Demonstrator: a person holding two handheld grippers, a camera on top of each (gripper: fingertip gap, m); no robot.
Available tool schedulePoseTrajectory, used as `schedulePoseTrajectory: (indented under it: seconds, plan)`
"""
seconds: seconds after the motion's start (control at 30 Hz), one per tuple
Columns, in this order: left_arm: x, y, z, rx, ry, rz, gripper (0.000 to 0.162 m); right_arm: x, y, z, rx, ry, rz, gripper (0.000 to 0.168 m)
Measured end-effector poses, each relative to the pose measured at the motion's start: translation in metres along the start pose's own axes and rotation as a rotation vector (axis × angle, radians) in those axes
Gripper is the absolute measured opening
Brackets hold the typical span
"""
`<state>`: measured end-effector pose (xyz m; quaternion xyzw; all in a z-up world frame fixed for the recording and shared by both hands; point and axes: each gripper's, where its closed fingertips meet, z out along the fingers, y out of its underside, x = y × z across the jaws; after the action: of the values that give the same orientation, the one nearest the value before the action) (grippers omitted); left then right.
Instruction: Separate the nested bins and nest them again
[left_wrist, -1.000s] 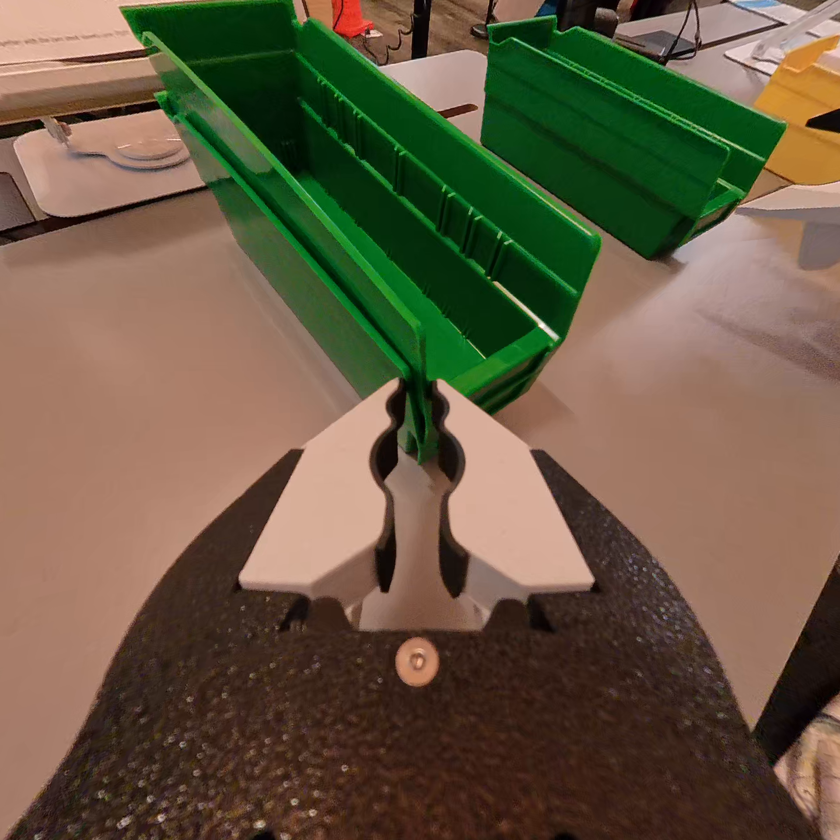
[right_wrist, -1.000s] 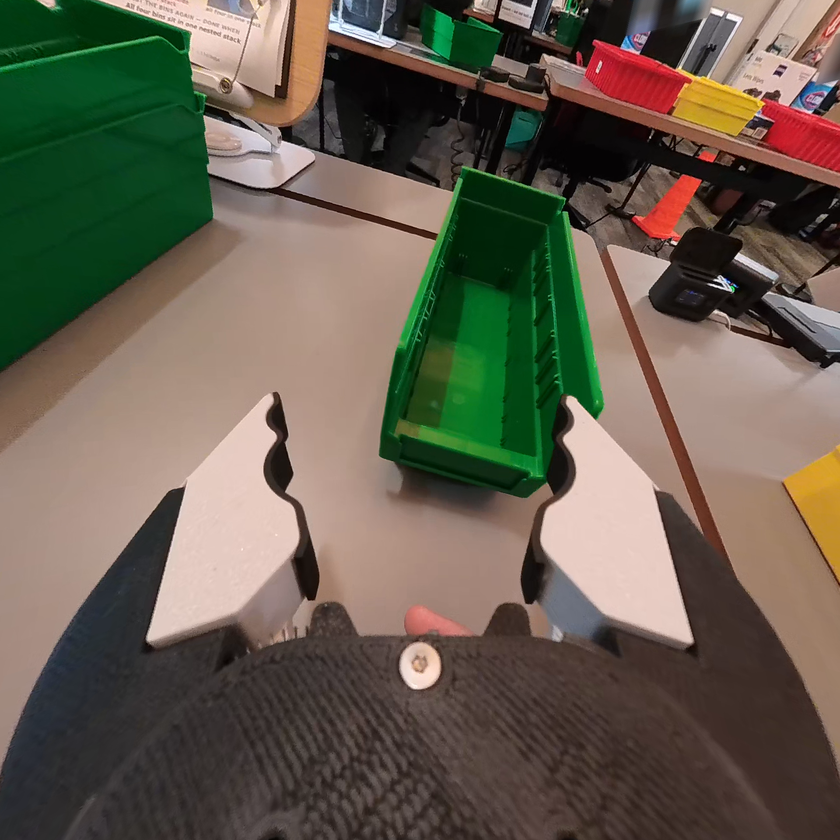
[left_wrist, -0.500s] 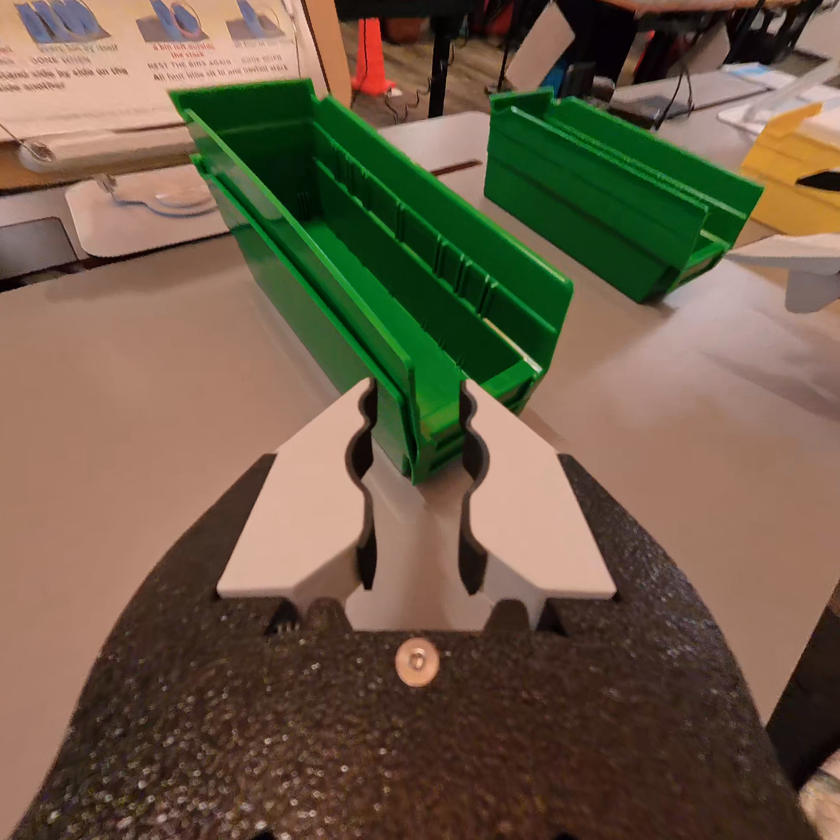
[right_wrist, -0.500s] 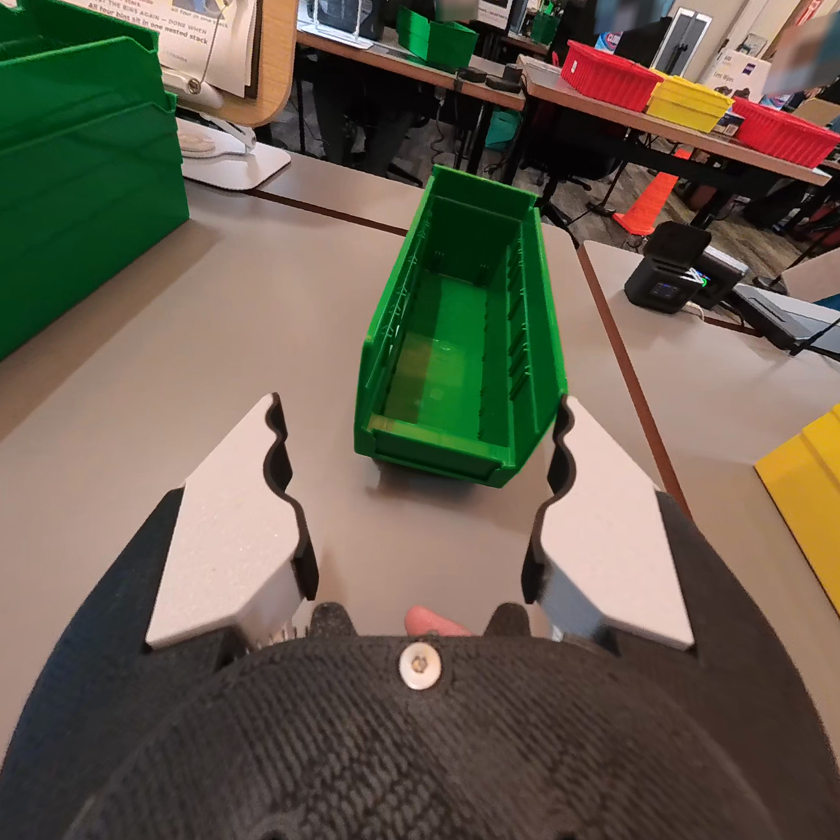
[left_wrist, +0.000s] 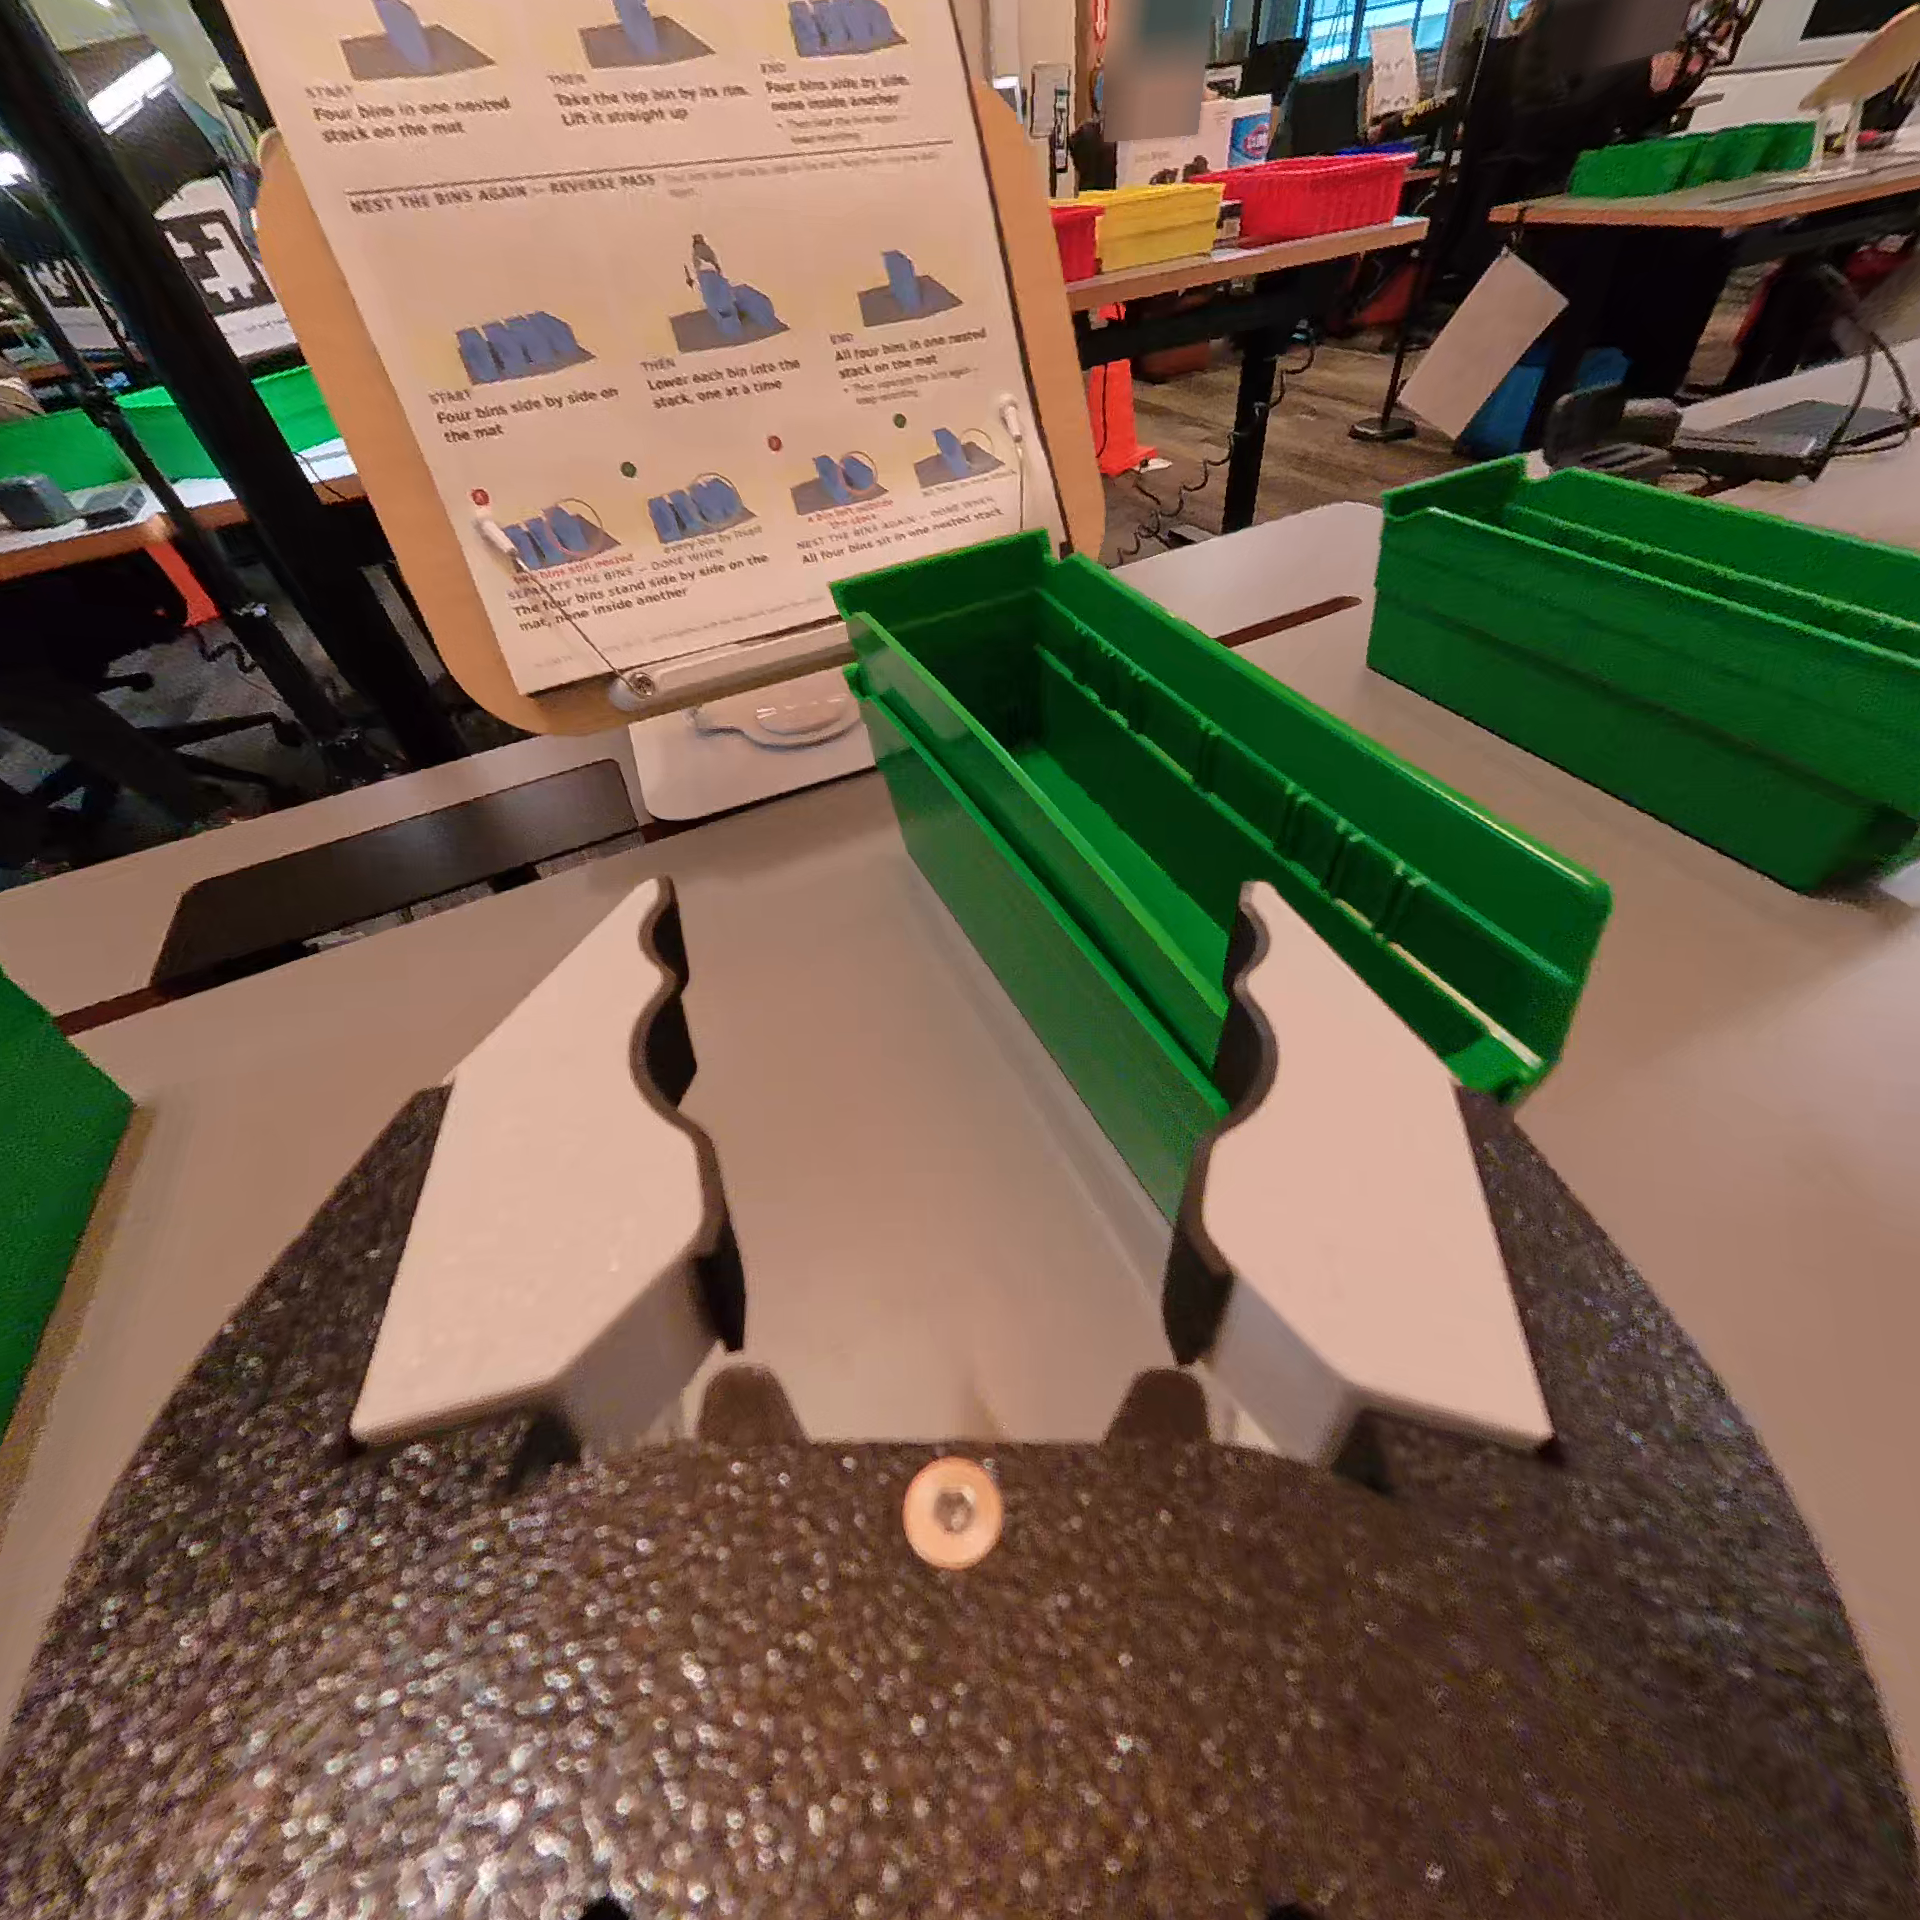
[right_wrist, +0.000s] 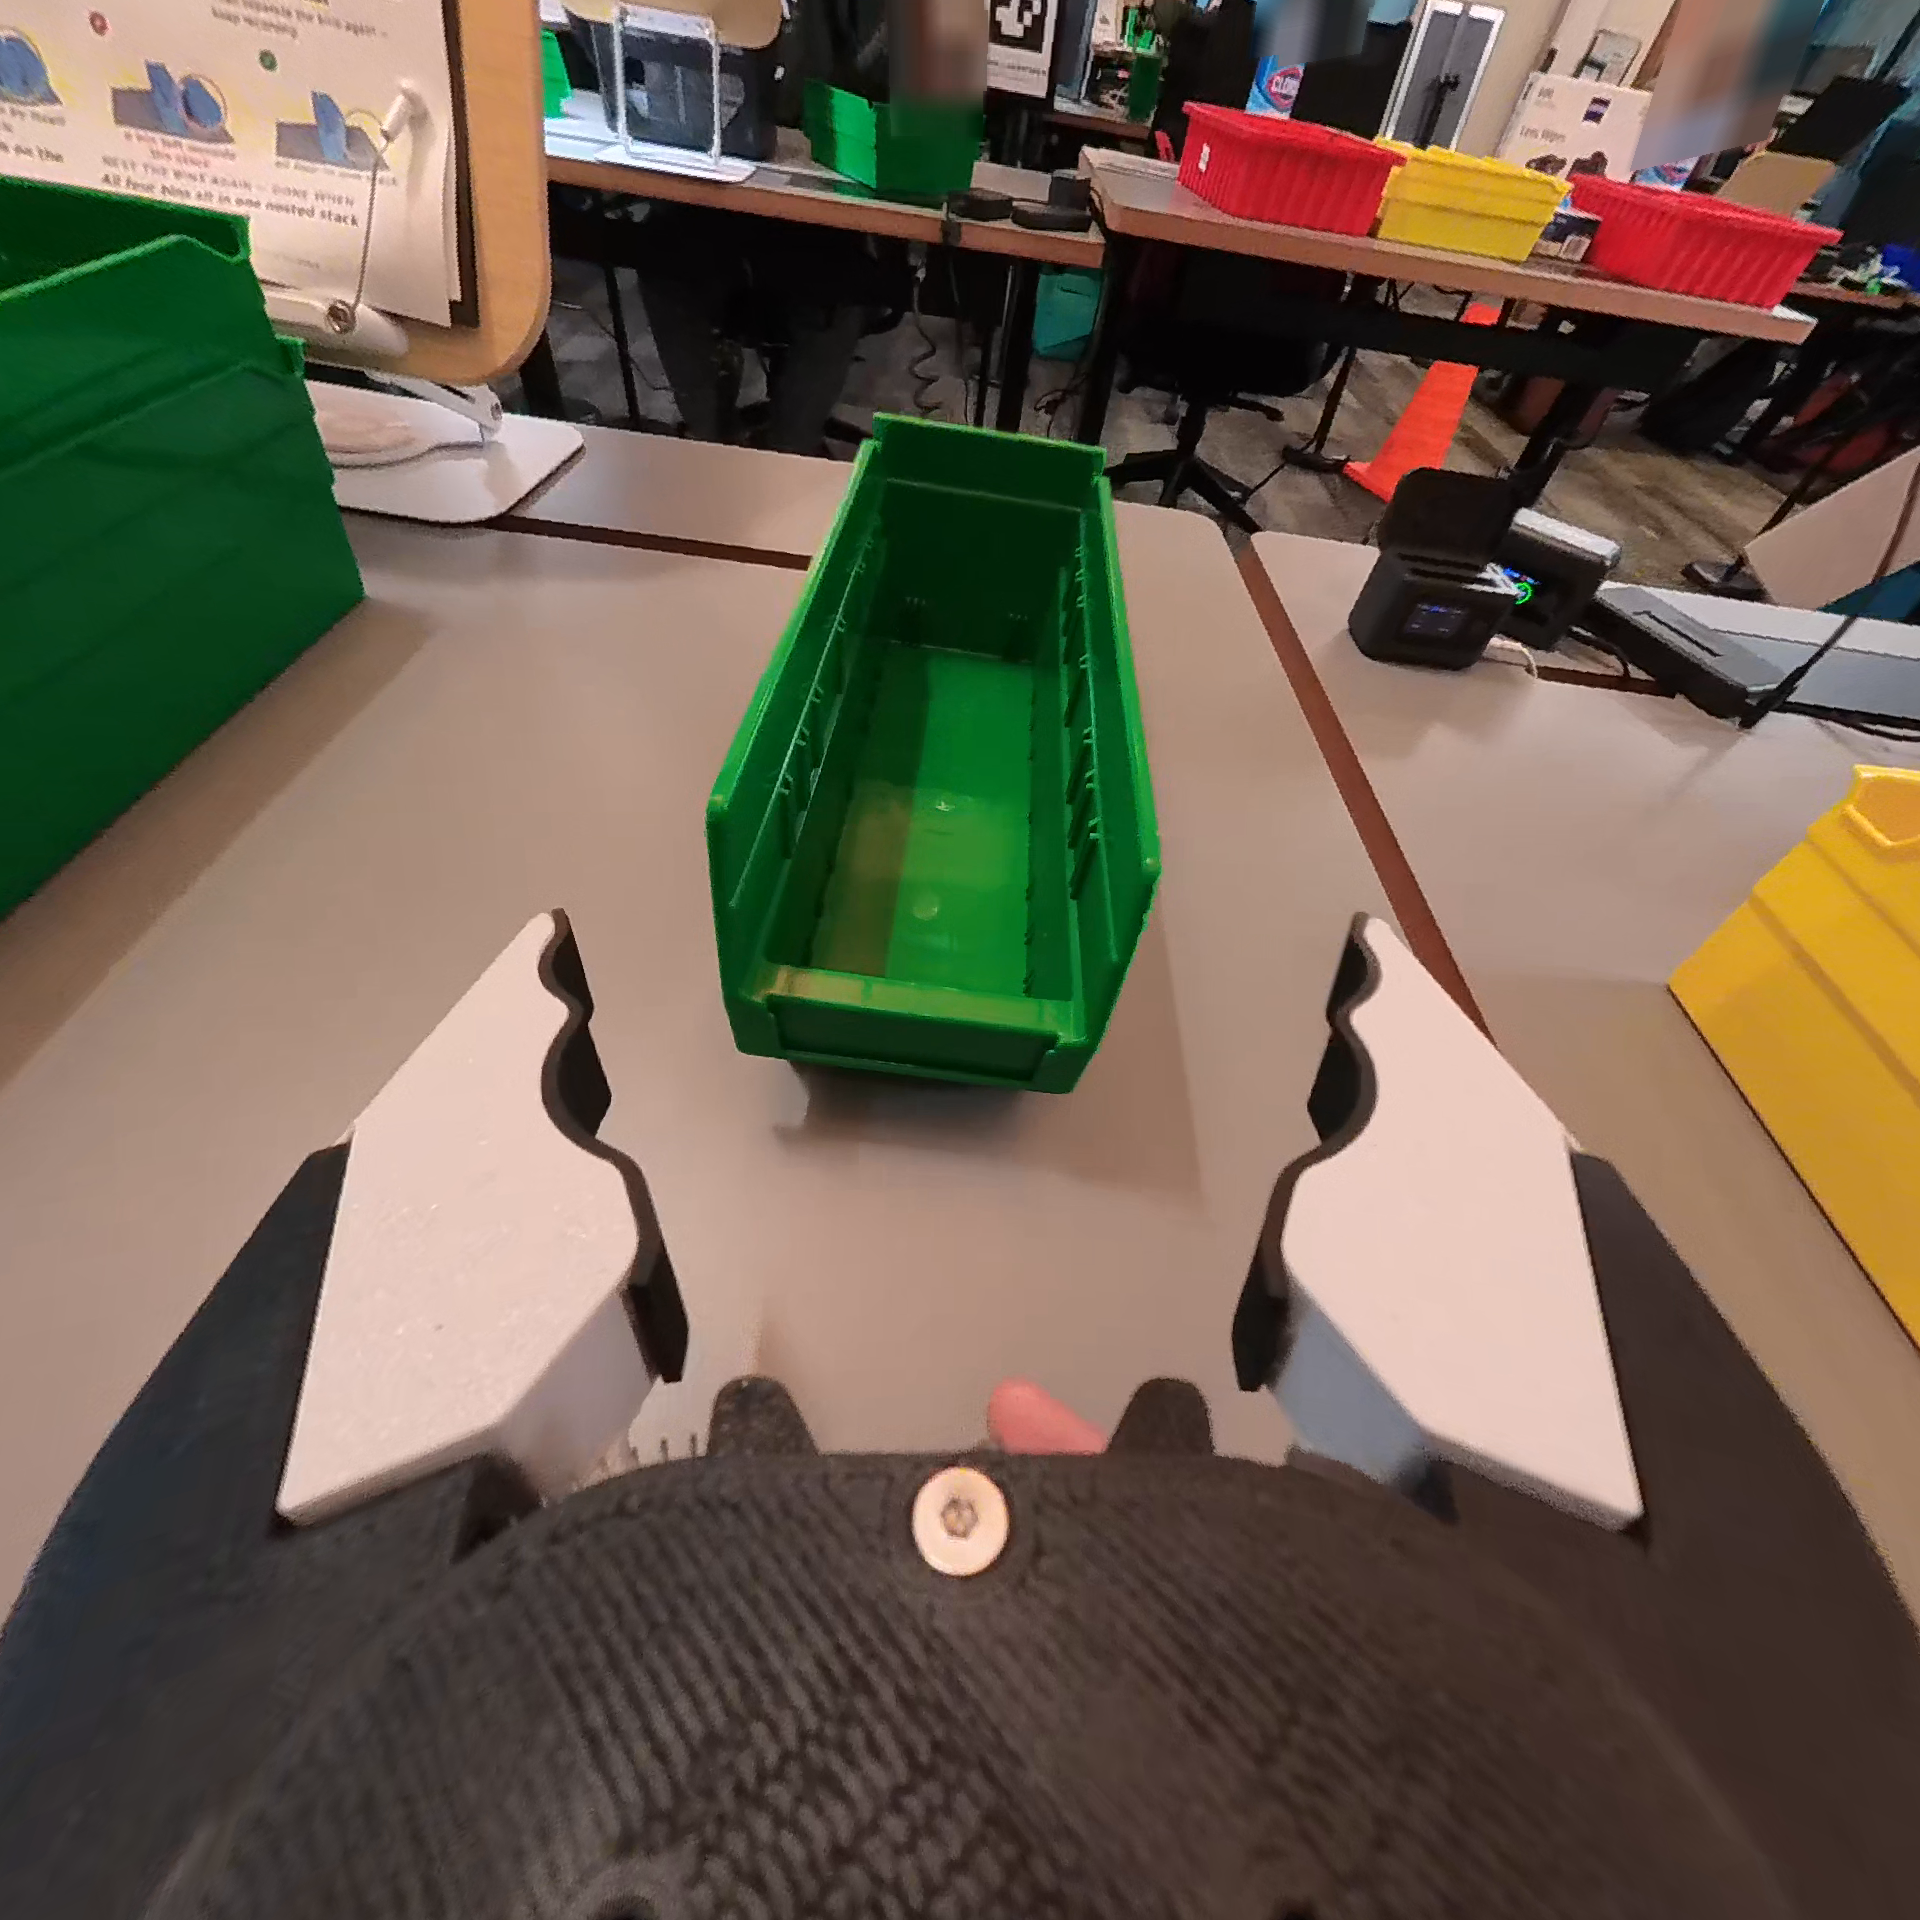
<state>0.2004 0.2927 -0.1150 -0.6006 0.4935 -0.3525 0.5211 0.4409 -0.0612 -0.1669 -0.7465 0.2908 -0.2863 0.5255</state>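
Observation:
In the left wrist view two green bins (left_wrist: 1195, 831) stand nested on the grey table (left_wrist: 312, 1039), with the long side running away from me. My left gripper (left_wrist: 956, 925) is open and empty just off their near left corner, and its right finger (left_wrist: 1351, 1195) overlaps their near end. Another green bin (left_wrist: 1642, 665) lies at the right. In the right wrist view my right gripper (right_wrist: 961, 925) is open and empty, a short way back from a single green bin (right_wrist: 935, 810) that stands end-on to it. The nested green bins (right_wrist: 156, 520) show at the left.
An instruction sheet on a board (left_wrist: 675, 312) stands behind the nested bins. A green edge (left_wrist: 42, 1195) shows at the far left. A yellow bin (right_wrist: 1818, 987) sits at the right, and a black device (right_wrist: 1455, 592) on the adjoining table. Red and yellow trays (right_wrist: 1455, 197) are on a far table.
My left gripper opened, let go of the nested bins' wall and drew back to the left. My right gripper stayed open and drew back a little from the single bin.

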Motion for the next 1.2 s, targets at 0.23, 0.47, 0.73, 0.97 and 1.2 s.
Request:
schedulePoseTrajectory:
  seconds: [0.23,0.47,0.73,0.97,1.2]
  plan:
    - [-0.008,-0.008,0.022,0.009,0.067,-0.041,0.103,0.000,-0.008,0.000,-0.012,-0.010,0.050,0.140]
    - [-0.011,0.003,0.044,0.009,0.076,-0.124,0.104,0.006,-0.045,0.055,-0.178,-0.024,0.036,0.138]
    - [-0.020,0.021,0.045,0.024,0.063,-0.215,0.103,0.001,-0.049,0.145,-0.510,-0.088,0.042,0.127]
    - [-0.019,0.024,0.057,0.008,0.075,-0.237,0.109,0.004,-0.028,0.175,-0.696,-0.055,0.025,0.123]
    - [-0.031,0.026,0.065,-0.031,0.067,-0.214,0.109,0.002,0.001,0.178,-0.858,-0.084,0.038,0.138]
